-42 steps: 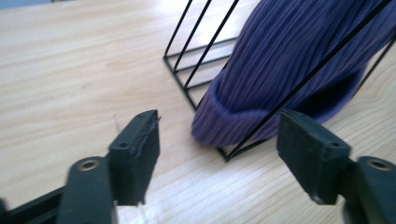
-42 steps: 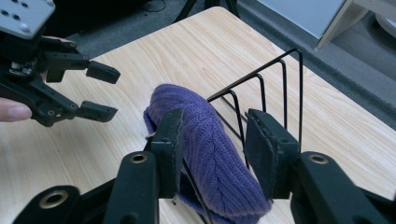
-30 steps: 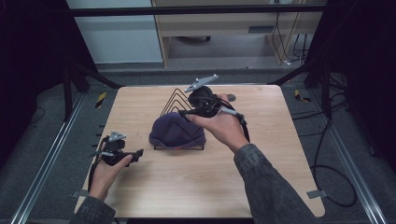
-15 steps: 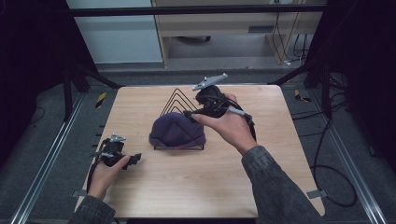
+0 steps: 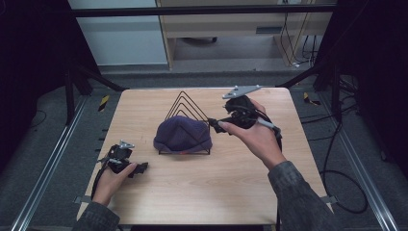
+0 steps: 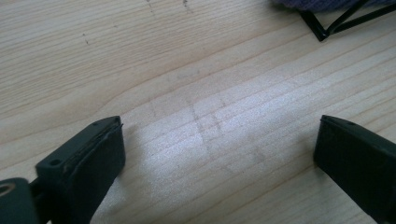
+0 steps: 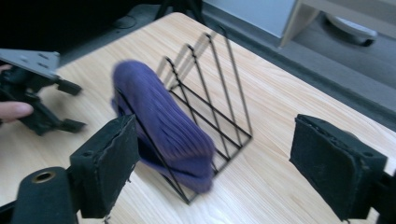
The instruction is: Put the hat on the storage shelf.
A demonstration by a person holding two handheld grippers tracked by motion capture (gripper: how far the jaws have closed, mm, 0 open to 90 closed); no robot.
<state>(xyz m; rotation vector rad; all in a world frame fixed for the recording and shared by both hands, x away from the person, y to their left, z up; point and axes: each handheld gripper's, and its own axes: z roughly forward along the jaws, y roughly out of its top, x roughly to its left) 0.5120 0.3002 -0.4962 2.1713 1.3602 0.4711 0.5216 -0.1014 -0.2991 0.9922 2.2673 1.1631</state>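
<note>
High view, left to right: left gripper [image 5: 136, 168] near the bench's [image 5: 144, 110] left front corner, lowered since a second ago, jaws spread wide over bare wood. Purple beanie [image 5: 183, 134] mid-bench, draped on wire rack [image 5: 185, 103]. Right gripper [image 5: 215, 125] drawn back from the beanie, jaws wide apart, empty; placement apparently complete.

centre: wire rack [image 5: 185, 120] with purple beanie [image 5: 183, 135] draped over its near side blocks the mid-table | left: bare table [image 5: 144, 115] between rack and edge | near: wide open strip | right: right gripper [image 5: 215, 124] hovers just beside rack | near-left: left gripper [image 5: 138, 169] rests, well apart from rack
</note>
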